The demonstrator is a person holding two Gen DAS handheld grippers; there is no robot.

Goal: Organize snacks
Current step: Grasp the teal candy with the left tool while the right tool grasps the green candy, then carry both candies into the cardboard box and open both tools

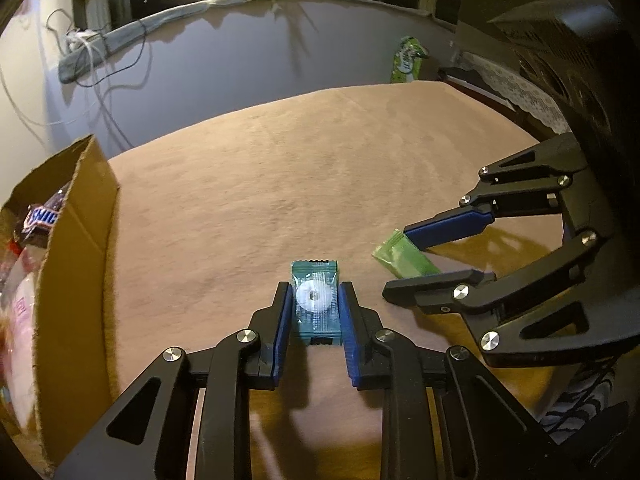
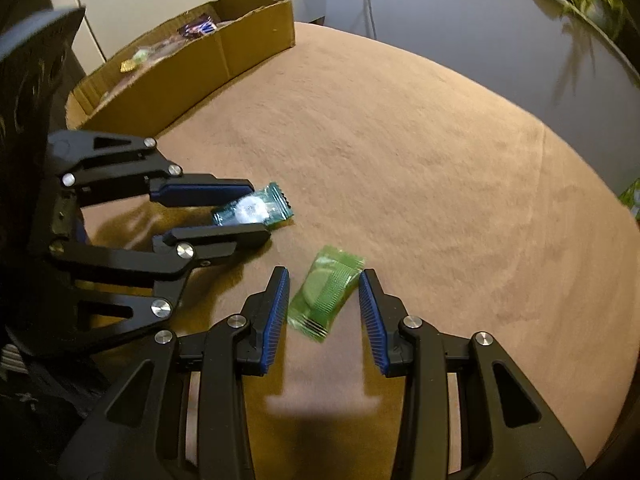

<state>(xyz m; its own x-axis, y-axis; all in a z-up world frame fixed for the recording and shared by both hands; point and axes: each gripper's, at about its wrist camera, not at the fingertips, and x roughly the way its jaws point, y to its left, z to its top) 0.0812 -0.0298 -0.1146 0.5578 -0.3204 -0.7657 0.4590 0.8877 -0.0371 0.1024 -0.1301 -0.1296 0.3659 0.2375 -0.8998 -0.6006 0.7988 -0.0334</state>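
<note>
A teal, see-through candy packet (image 1: 316,300) with a white ring sweet inside lies on the tan tablecloth (image 1: 320,168). My left gripper (image 1: 315,286) is shut on it, a blue pad against each long side. From the right wrist view the same packet (image 2: 276,204) sticks out between the left gripper's (image 2: 260,211) fingers. A green candy packet (image 2: 324,292) lies tilted on the cloth between the fingers of my right gripper (image 2: 325,273). That gripper is open, with small gaps beside the pads. The left wrist view shows the green packet (image 1: 404,260) partly under the right gripper (image 1: 396,261).
A brown cardboard box (image 1: 80,208) with several snacks inside stands at the table's left edge, and its wall (image 2: 224,52) shows far left in the right wrist view. A green bag (image 1: 408,60) leans at the far edge. Cables hang on the wall behind.
</note>
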